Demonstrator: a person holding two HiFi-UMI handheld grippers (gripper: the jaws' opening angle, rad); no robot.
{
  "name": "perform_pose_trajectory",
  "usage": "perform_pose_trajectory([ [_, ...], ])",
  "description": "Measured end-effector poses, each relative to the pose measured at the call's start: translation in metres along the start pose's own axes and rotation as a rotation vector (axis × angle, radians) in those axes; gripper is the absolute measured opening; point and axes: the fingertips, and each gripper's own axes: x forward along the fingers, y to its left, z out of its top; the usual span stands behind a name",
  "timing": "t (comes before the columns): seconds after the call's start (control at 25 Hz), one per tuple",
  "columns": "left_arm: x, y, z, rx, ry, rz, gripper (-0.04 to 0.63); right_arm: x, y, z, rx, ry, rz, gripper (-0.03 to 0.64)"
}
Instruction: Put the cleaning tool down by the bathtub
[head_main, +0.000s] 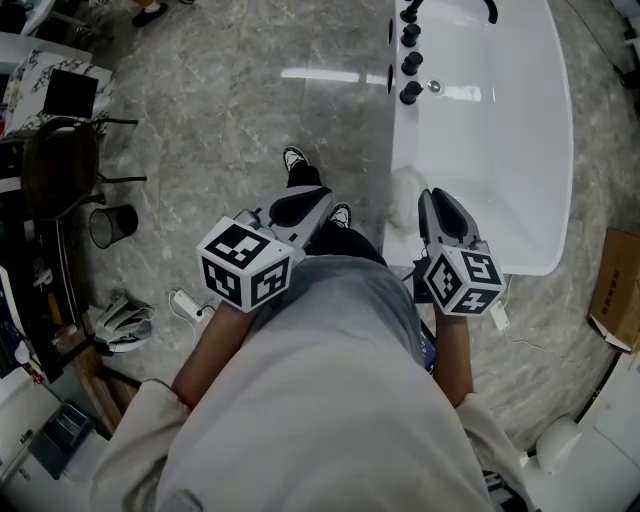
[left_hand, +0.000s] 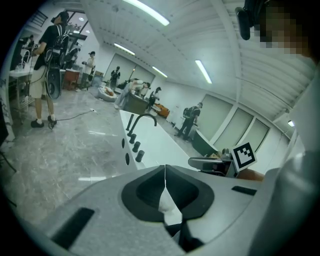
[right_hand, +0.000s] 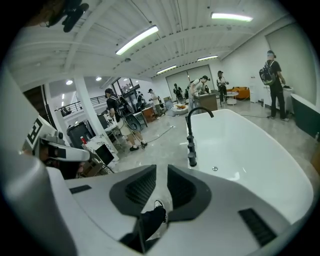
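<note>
A pale, fluffy cleaning tool (head_main: 403, 197) lies on the grey floor against the outer side of the white bathtub (head_main: 520, 130). My right gripper (head_main: 432, 196) hovers just to its right, over the tub's near rim. Its jaws stand apart with nothing between them (right_hand: 161, 170); only my leg and shoe show through the gap. My left gripper (head_main: 318, 200) is held left of the tool, above my feet. Its fingertips meet and it is shut on nothing (left_hand: 165, 169). The tub (right_hand: 240, 150) stretches ahead in the right gripper view.
Black tap knobs (head_main: 411, 65) and a black spout (right_hand: 199, 112) line the tub's left rim. A black bin (head_main: 112, 225) and a dark chair (head_main: 60, 165) stand at the left, and a cardboard box (head_main: 615, 290) at the right. Several people stand in the far room.
</note>
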Motion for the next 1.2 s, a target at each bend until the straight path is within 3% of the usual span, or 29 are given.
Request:
perform_pose_trajectory([
  [0.44, -0.006, 0.001, -0.001, 0.004, -0.014, 0.013, 0.009, -0.029, 0.028, 0.042, -0.051, -0.090, 0.036, 0.038],
  [0.72, -0.021, 0.014, 0.011, 0.016, -0.093, 0.111, 0.009, -0.039, 0.039, 0.055, -0.085, -0.118, 0.055, 0.021],
  [1.2, -0.024, 0.010, 0.002, 0.019, -0.068, 0.074, 0.009, -0.041, 0.047, 0.055, -0.125, -0.099, 0.072, 0.011],
])
